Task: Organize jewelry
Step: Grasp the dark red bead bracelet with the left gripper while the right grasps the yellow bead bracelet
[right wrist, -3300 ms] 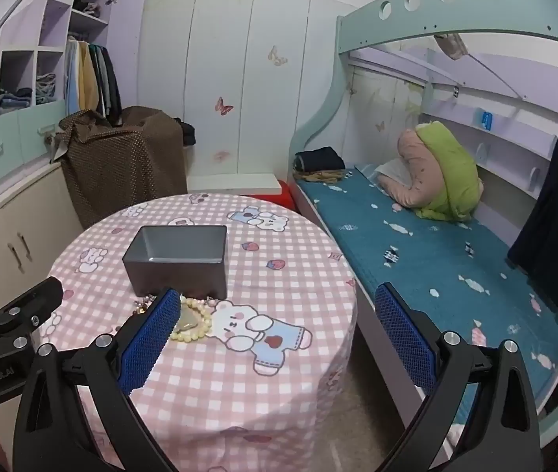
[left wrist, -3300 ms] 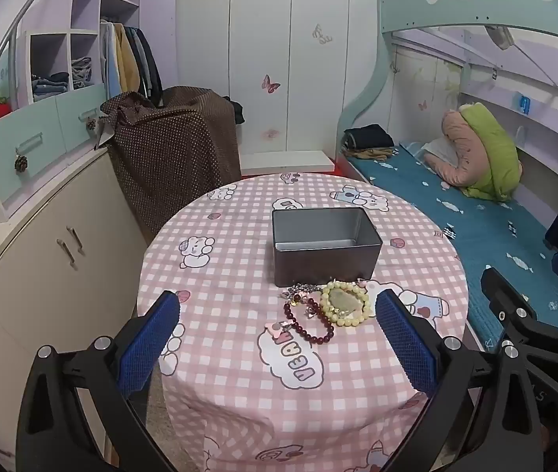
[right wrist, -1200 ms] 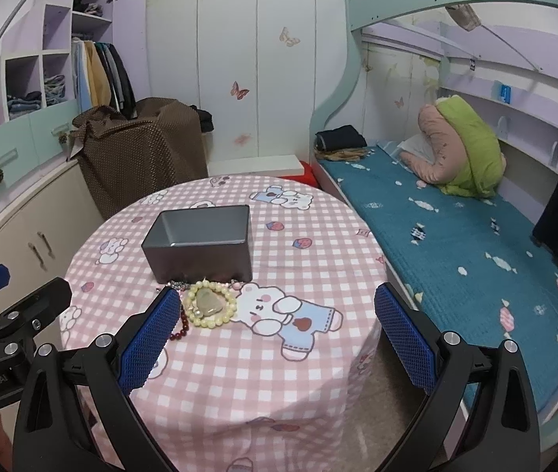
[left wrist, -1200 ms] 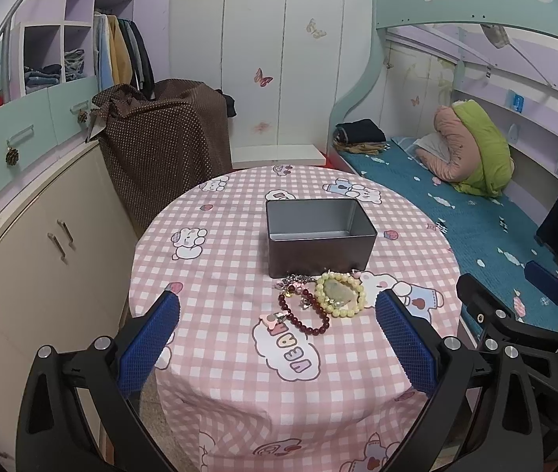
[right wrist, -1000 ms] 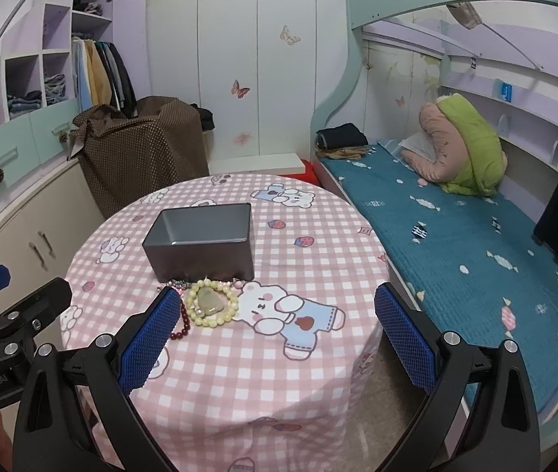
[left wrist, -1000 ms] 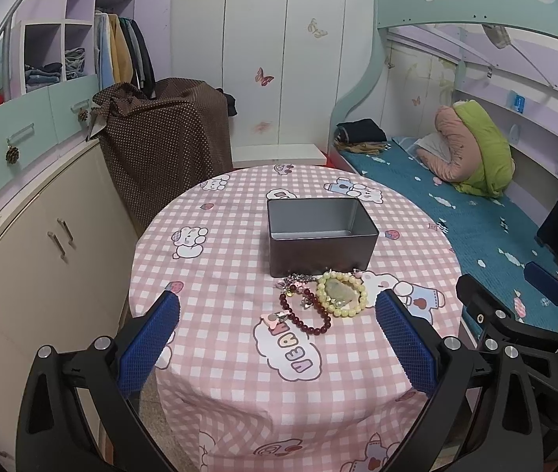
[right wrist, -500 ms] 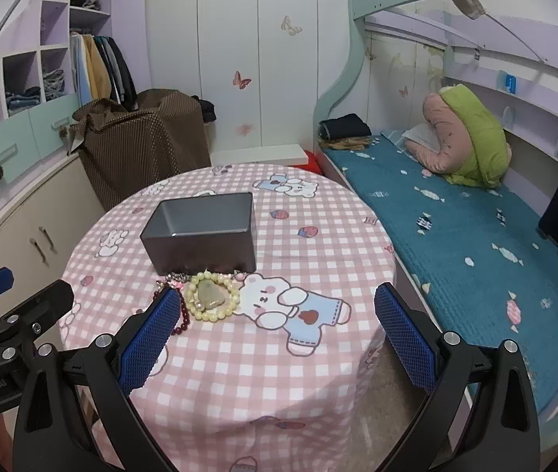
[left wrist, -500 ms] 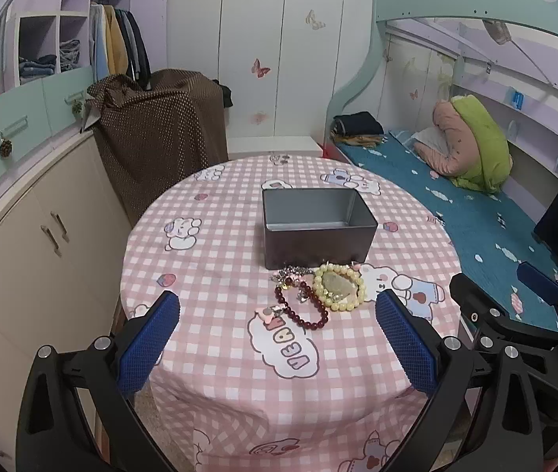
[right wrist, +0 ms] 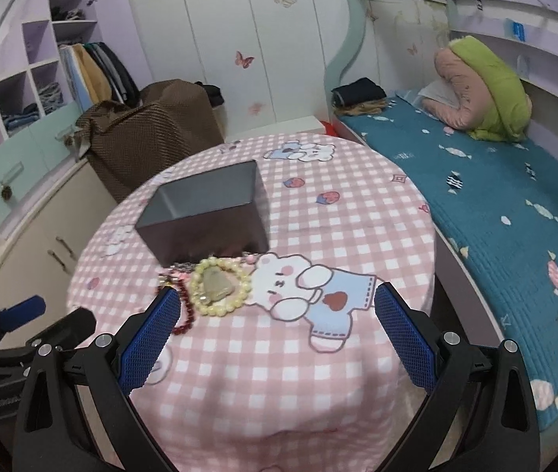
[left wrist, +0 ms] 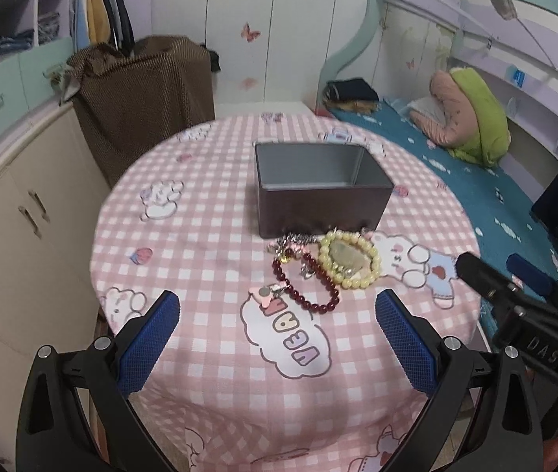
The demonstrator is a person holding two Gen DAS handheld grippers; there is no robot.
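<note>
A grey metal box (left wrist: 320,183) stands open in the middle of the round table; it also shows in the right wrist view (right wrist: 208,212). Right in front of it lie a cream bead bracelet (left wrist: 350,259) (right wrist: 220,286), a dark red bead bracelet (left wrist: 306,283) (right wrist: 184,306) and a small silver charm chain (left wrist: 291,242). My left gripper (left wrist: 277,338) is open and empty, above the table's near edge, short of the jewelry. My right gripper (right wrist: 277,336) is open and empty, just right of the bracelets; its left finger hides part of the red one.
The table wears a pink checked cloth (left wrist: 200,236) with cartoon bears. A bunk bed with a teal mattress (right wrist: 495,196) runs along the right. Cream cabinets (left wrist: 15,216) and a brown covered object (left wrist: 141,90) stand to the left and behind.
Both grippers have moved forward and lower towards the table; the box and the jewelry now look larger and nearer. Both stay open. The jewelry has not moved.
</note>
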